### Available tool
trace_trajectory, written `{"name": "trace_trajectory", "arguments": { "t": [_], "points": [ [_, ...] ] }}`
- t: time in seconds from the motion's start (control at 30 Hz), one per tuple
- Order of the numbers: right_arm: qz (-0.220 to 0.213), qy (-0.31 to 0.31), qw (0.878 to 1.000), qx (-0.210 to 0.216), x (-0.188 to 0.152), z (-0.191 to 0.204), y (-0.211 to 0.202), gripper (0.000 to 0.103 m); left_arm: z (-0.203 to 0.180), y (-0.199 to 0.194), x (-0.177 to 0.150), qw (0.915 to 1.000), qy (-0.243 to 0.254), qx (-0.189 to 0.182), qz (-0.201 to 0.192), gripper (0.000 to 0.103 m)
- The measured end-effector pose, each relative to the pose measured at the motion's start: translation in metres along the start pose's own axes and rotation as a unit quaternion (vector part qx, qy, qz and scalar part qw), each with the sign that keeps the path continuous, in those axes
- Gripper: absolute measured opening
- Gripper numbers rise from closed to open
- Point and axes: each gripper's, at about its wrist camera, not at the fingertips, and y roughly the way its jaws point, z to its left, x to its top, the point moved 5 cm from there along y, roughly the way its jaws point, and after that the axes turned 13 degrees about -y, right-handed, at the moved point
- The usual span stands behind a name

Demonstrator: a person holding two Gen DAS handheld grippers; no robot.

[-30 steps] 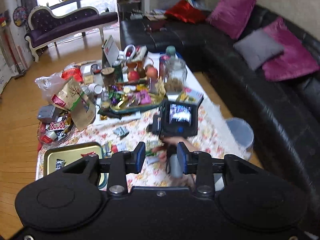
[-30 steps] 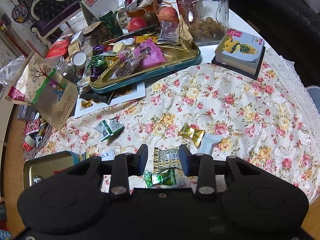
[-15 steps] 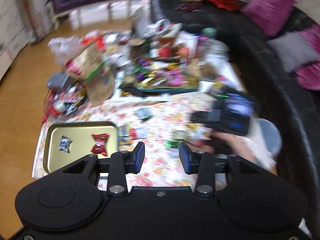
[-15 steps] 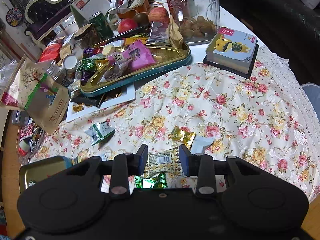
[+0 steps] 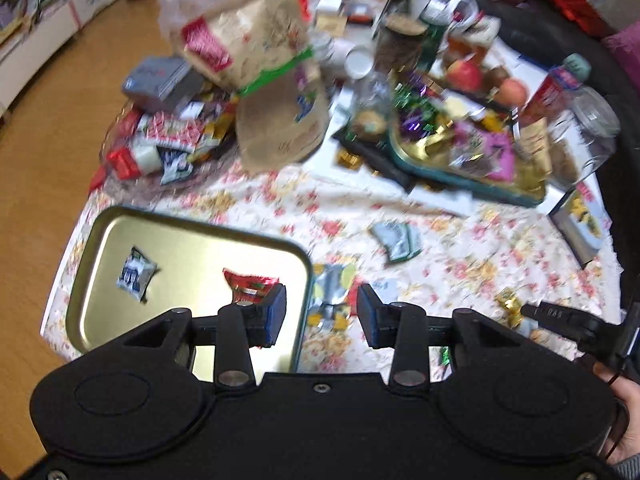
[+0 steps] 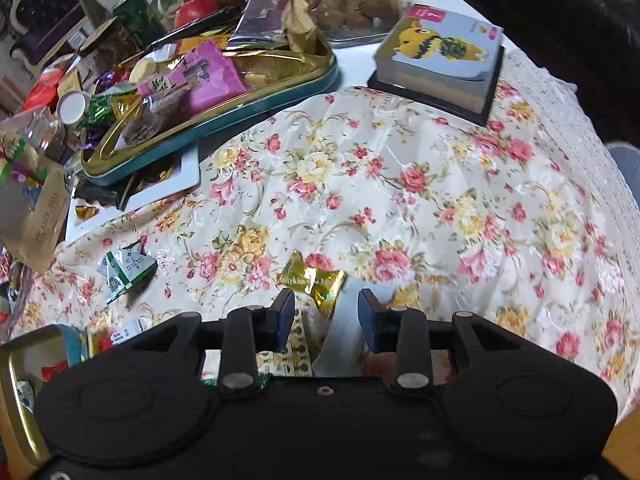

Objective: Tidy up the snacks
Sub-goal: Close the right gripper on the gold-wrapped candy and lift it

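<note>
The left gripper [image 5: 320, 312], jaws closing with nothing between them, hangs over the gold rectangular metal tray's [image 5: 104, 232] rim. The right gripper [image 6: 326, 314], narrowly parted and empty, hovers above a gold-foil candy [image 6: 314, 278] whose print is partly legible, "…kiss".

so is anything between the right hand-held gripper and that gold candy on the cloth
Nothing visible. The gold candy lies on the floral cloth just ahead of the right hand-held gripper, whose jaws are apart and empty. A pale wrapper lies beside it, not across it.
</note>
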Motion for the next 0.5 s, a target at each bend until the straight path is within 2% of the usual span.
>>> {"name": "trace_trajectory", "arguments": {
  "t": [0.07,0.13,0.37,0.5],
  "points": [
    [-0.002,-0.022,1.000,0.012,0.006,0.008,0.007,0.038,0.001,0.005,0.005,0.9999,0.005,-0.008,0.003,0.048],
    [-0.001,-0.056,0.998,0.020,0.012,0.017,0.016,0.038,0.004,0.007,0.010,1.0000,-0.001,0.005,-0.004,0.048],
    [-0.004,-0.183,0.983,-0.011,0.019,0.035,0.041,0.038,0.004,0.015,0.017,1.0000,-0.006,0.003,-0.002,0.048],
    [0.000,-0.207,0.978,-0.004,0.019,0.035,0.050,0.038,-0.005,0.023,0.015,1.0000,0.006,-0.001,0.008,0.048]
  ]
}}
